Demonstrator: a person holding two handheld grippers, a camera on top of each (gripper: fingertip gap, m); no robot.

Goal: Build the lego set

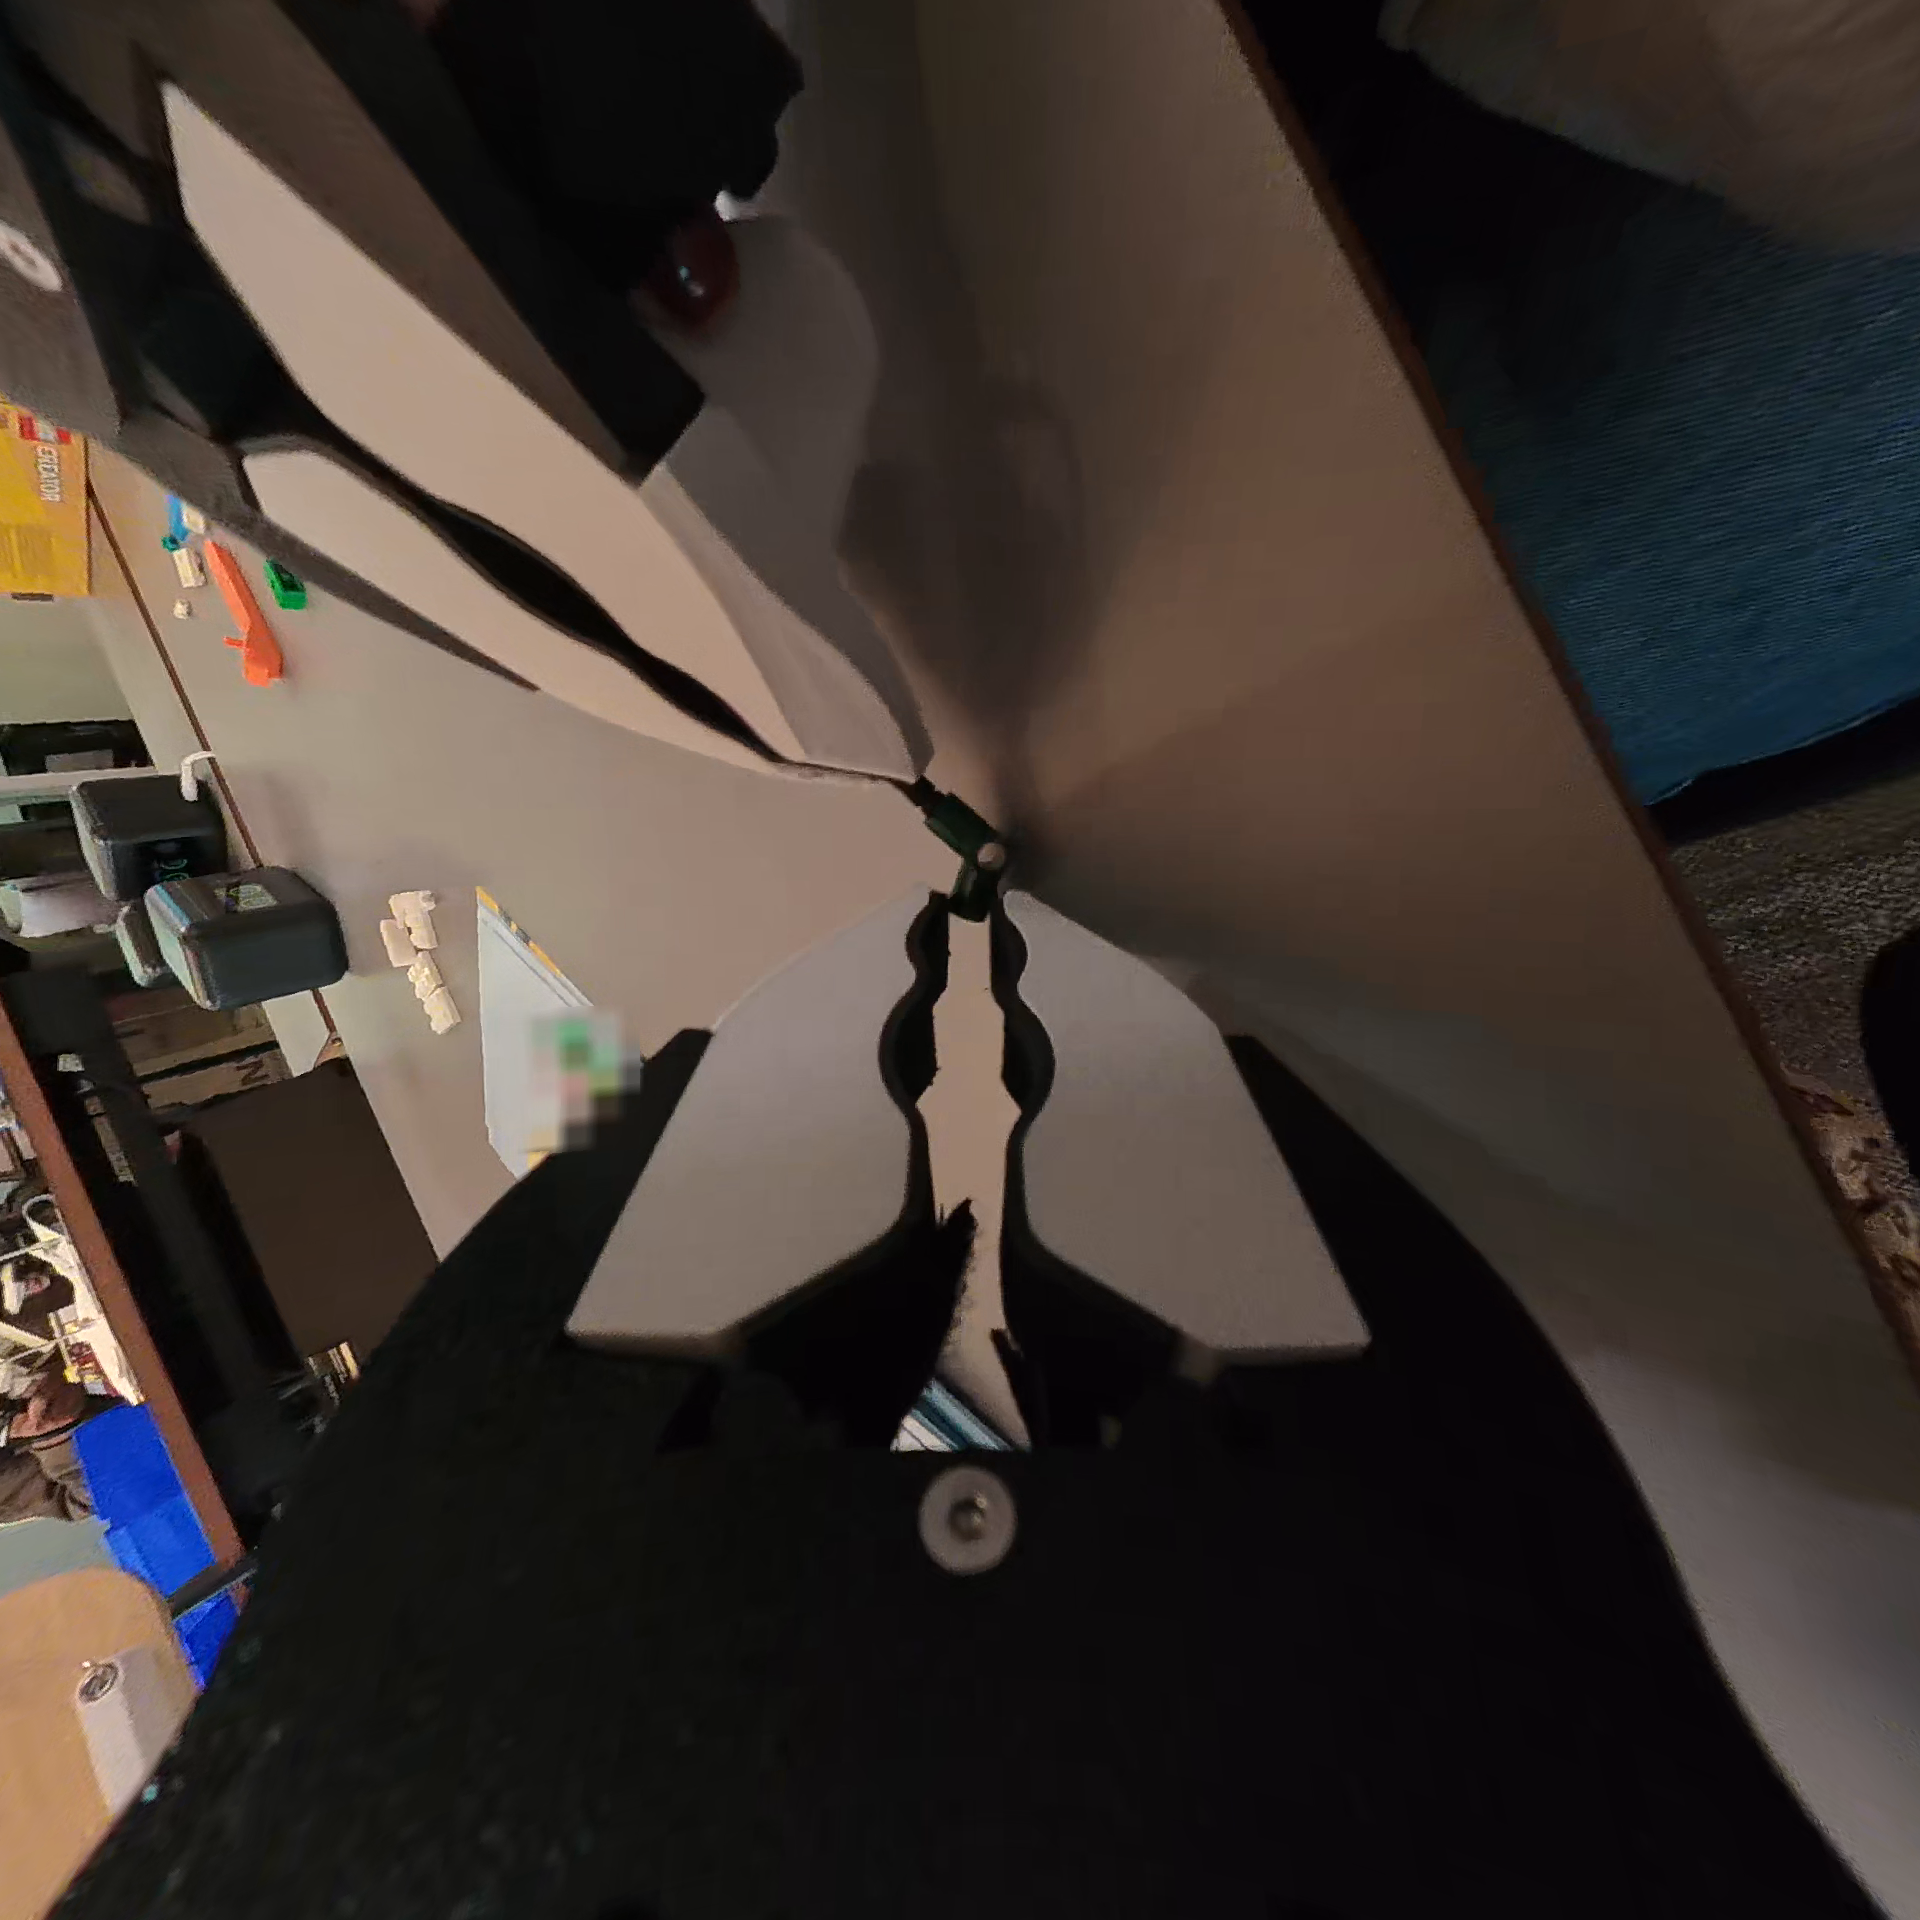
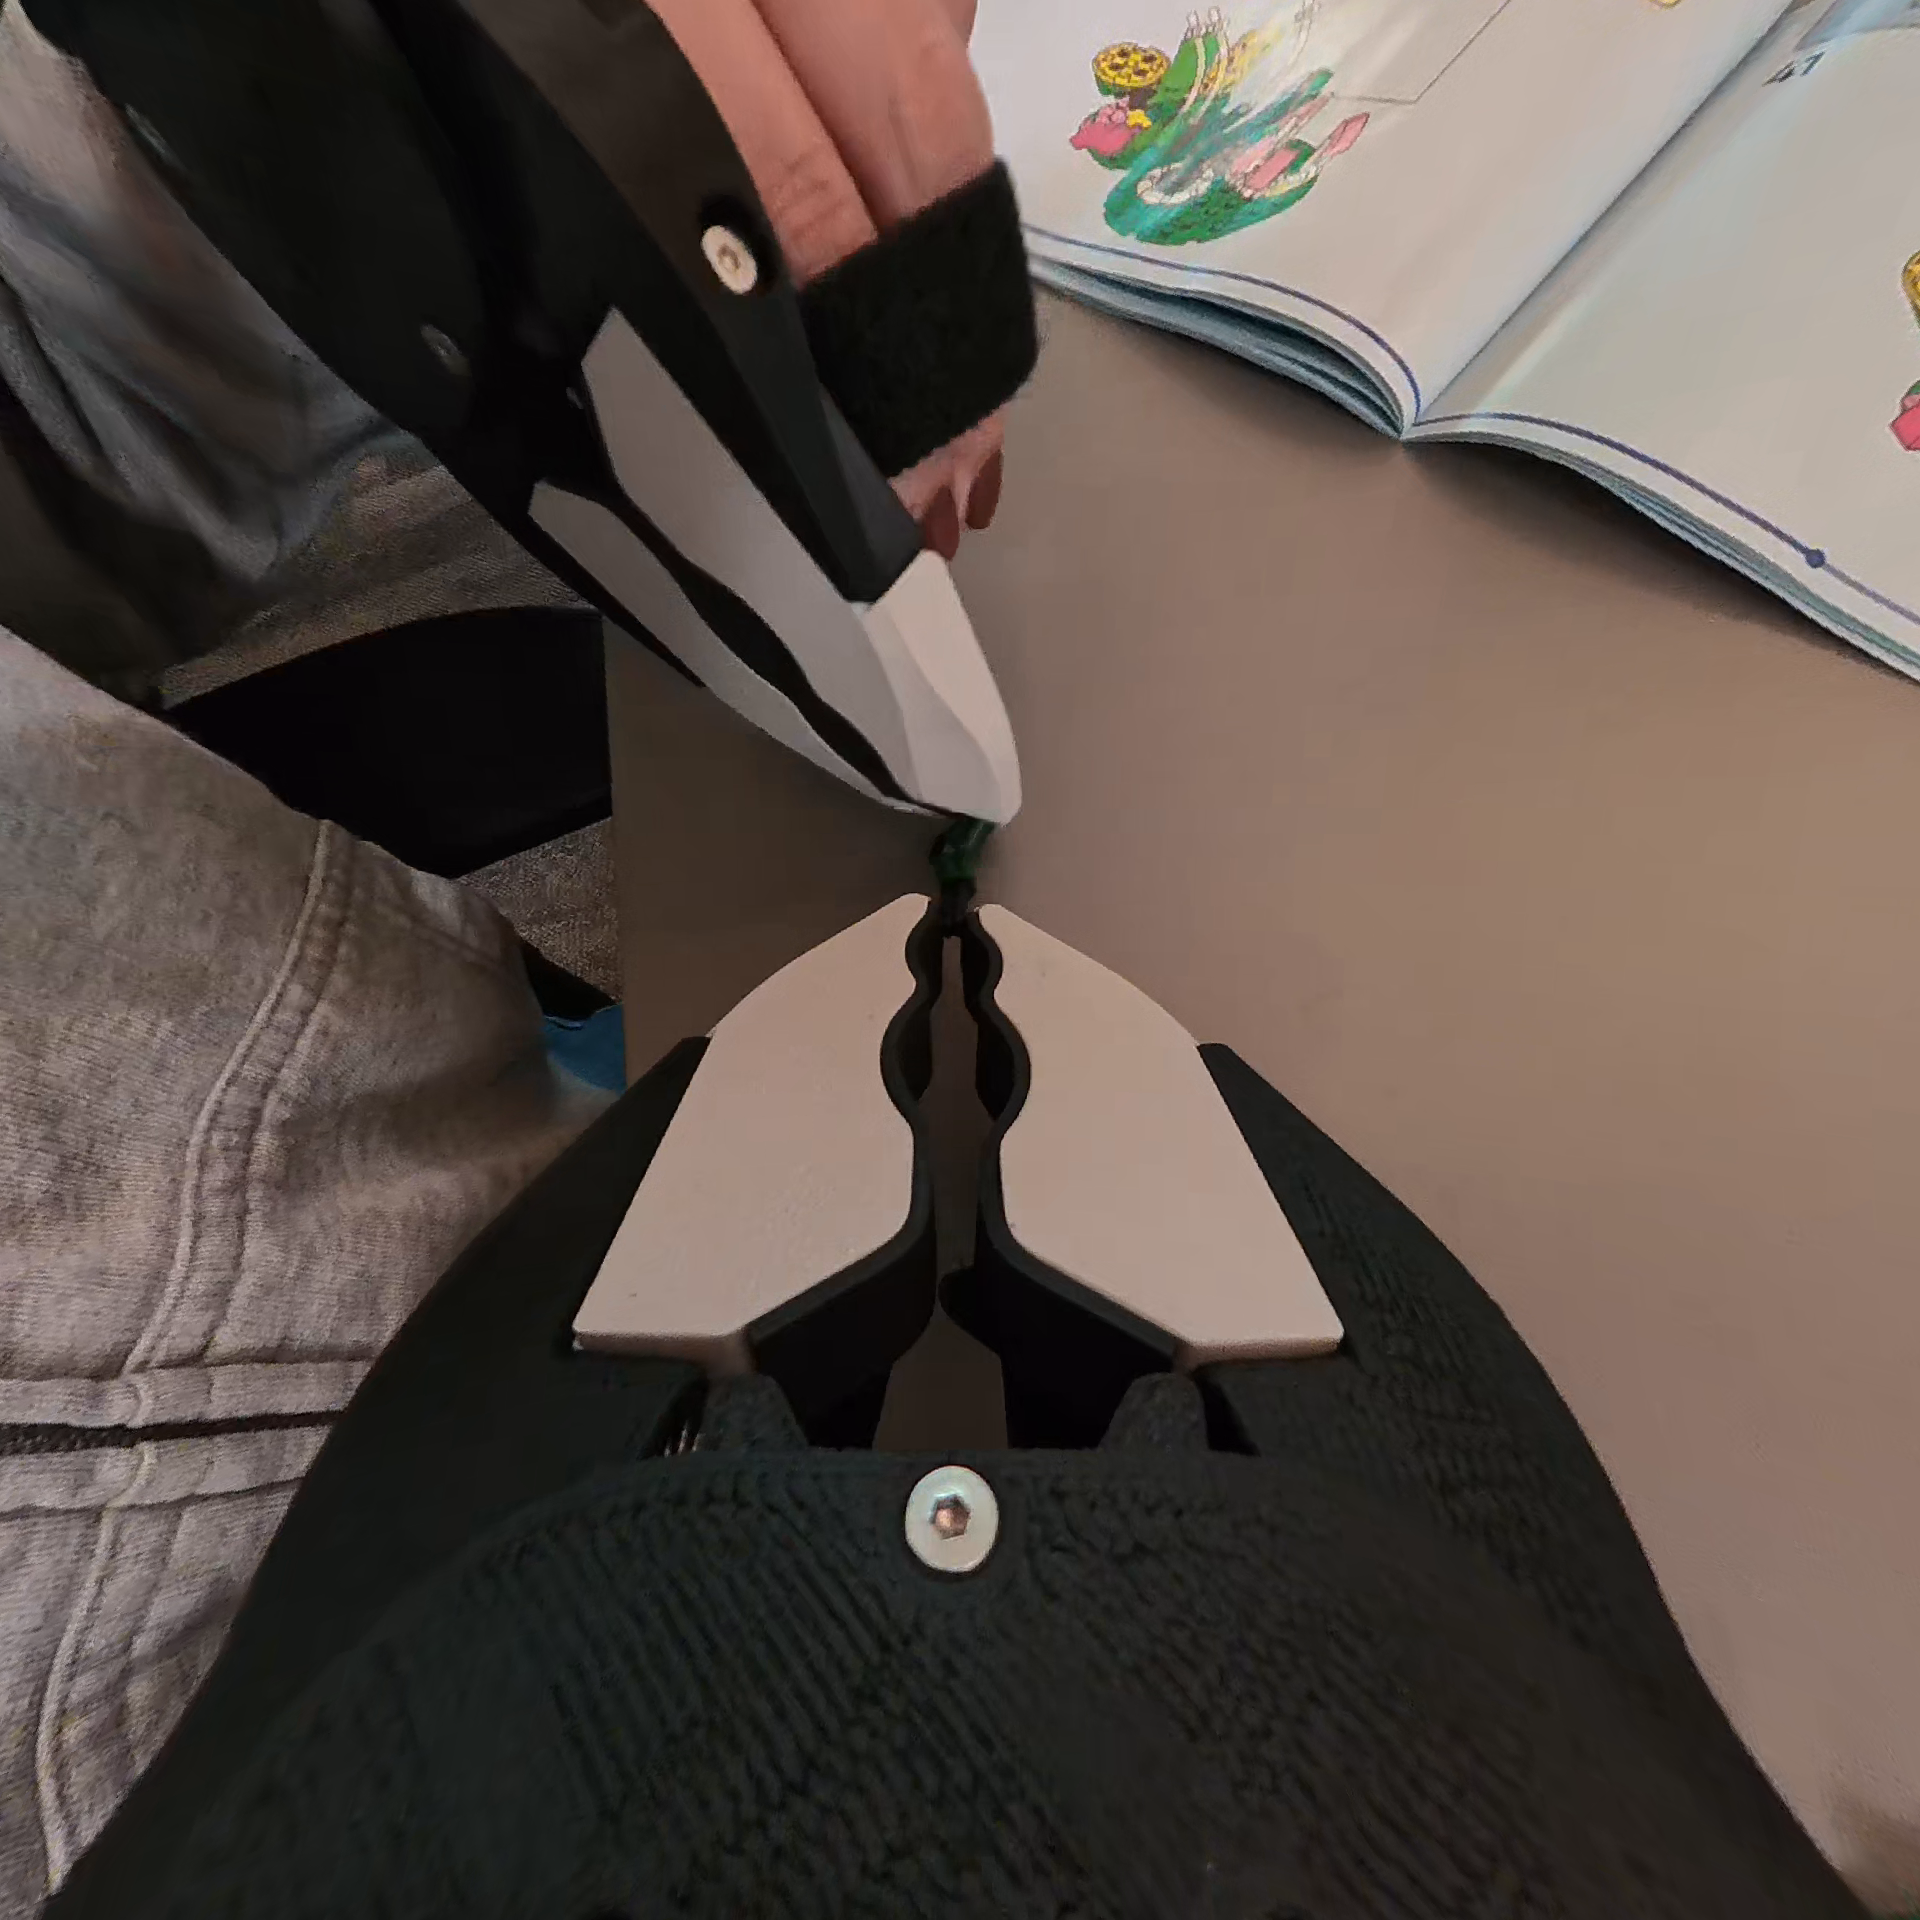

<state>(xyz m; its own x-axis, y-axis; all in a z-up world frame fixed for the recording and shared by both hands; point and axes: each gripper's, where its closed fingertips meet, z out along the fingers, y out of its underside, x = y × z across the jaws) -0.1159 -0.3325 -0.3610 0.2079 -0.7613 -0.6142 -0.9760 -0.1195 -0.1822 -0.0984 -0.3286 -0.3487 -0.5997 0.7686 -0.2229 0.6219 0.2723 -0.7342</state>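
Observation:
My left gripper (image 1: 966, 906) and my right gripper (image 2: 951, 914) meet tip to tip above the grey table (image 1: 1247, 727). Both are shut on a tiny dark green lego assembly (image 1: 961, 831) held between them. It has a small white stud (image 1: 992, 857) on its side. In the left wrist view the right gripper (image 1: 920, 781) comes in from the upper left. In the right wrist view the left gripper (image 2: 982, 816) comes in from the upper left, held by a hand (image 2: 883, 156), and the green assembly (image 2: 958, 857) is mostly hidden by the fingertips.
An open instruction booklet (image 2: 1507, 260) lies at the far right of the table. Farther off are white lego pieces (image 1: 421, 956), an orange piece (image 1: 244, 623), a green piece (image 1: 286, 587) and a yellow box (image 1: 36, 509). The table edge (image 2: 613, 831) and a person's grey clothing (image 2: 208, 1039) are at left. The grippers are tip to tip, or close to it.

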